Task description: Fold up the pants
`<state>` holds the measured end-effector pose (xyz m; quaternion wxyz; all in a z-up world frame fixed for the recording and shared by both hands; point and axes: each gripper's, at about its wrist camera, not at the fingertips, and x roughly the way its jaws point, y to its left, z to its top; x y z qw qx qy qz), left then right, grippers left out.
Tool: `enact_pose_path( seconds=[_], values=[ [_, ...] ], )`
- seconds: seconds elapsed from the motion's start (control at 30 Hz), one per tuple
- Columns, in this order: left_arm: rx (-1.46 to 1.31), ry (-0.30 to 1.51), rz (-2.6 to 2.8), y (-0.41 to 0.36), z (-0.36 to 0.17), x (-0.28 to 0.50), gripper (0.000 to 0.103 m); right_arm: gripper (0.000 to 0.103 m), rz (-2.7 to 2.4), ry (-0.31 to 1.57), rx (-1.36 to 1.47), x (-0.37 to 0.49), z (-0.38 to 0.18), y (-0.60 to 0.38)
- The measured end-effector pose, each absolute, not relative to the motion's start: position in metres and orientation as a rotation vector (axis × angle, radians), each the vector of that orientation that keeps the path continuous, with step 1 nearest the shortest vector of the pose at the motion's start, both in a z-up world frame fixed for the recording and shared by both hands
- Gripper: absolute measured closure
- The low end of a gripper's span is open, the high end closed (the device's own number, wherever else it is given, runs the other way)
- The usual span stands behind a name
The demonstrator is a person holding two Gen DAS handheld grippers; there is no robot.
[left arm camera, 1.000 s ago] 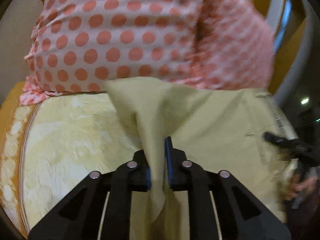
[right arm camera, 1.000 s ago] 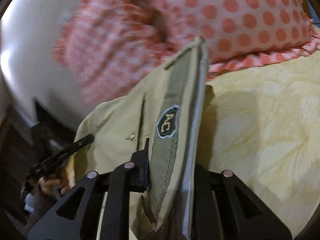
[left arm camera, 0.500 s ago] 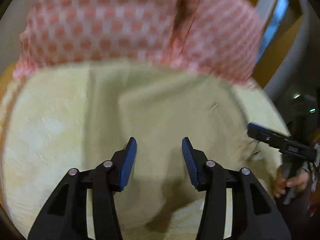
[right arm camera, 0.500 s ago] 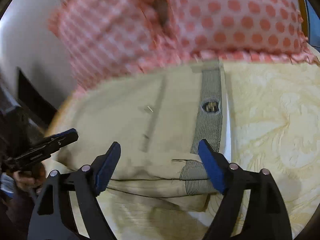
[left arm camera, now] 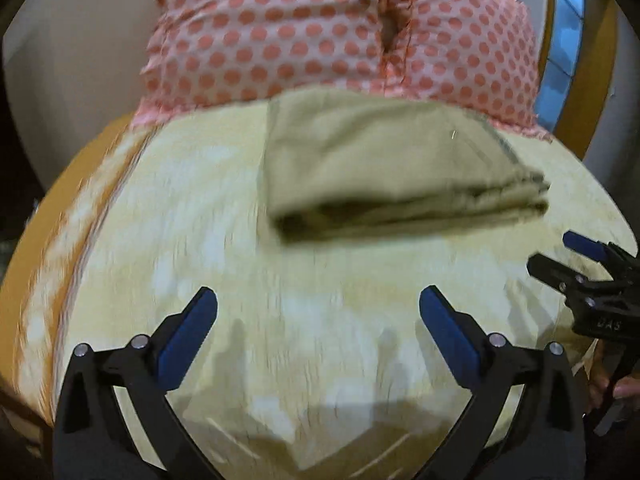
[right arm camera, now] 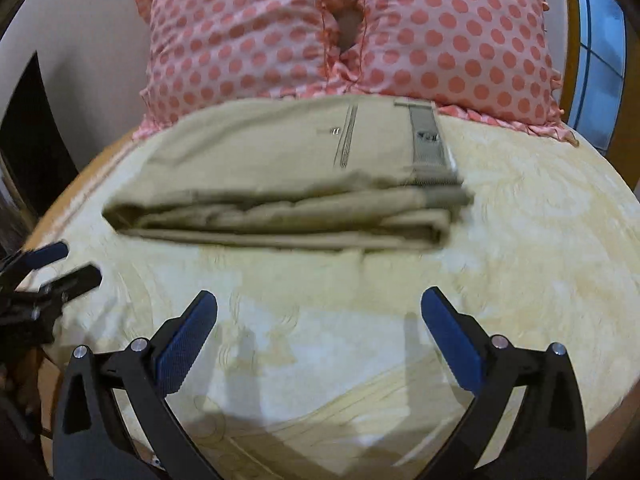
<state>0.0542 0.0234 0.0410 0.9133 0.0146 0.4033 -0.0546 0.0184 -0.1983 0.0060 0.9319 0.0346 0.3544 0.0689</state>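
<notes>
The khaki pants (left arm camera: 384, 164) lie folded in a flat stack on the yellow bedspread, up against the pillows; in the right wrist view the pants (right arm camera: 280, 176) show a striped waistband with a badge on top. My left gripper (left arm camera: 318, 320) is open and empty, hovering over the bedspread short of the pants. My right gripper (right arm camera: 319, 320) is open and empty too, also short of the stack. The right gripper also shows at the right edge of the left wrist view (left arm camera: 592, 276), and the left gripper at the left edge of the right wrist view (right arm camera: 48, 276).
Two pink polka-dot pillows (right arm camera: 344, 36) stand behind the pants against the headboard. The yellow patterned bedspread (right arm camera: 520, 240) covers the bed. A window (right arm camera: 600, 52) is at the far right and a dark gap (right arm camera: 28, 140) beside the bed at the left.
Both grippers let go of the pants, opened wide and drew back toward the bed's near side. The pants now lie folded flat by the pillows.
</notes>
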Motion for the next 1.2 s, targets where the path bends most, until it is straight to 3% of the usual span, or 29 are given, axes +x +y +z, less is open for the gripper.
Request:
enact_pose_path(
  seconds=[0.37,1.2],
  values=[
    [0.037,0.793,-0.059,0.016,0.017,0.046,0.002,0.001,0.004,0.69,0.048,0.007,-0.011,-0.19],
    [0.04,0.787,-0.061,0.017,0.017,0.046,0.002,0.001,0.0,0.695,0.048,0.008,-0.011,-0.188]
  ],
)
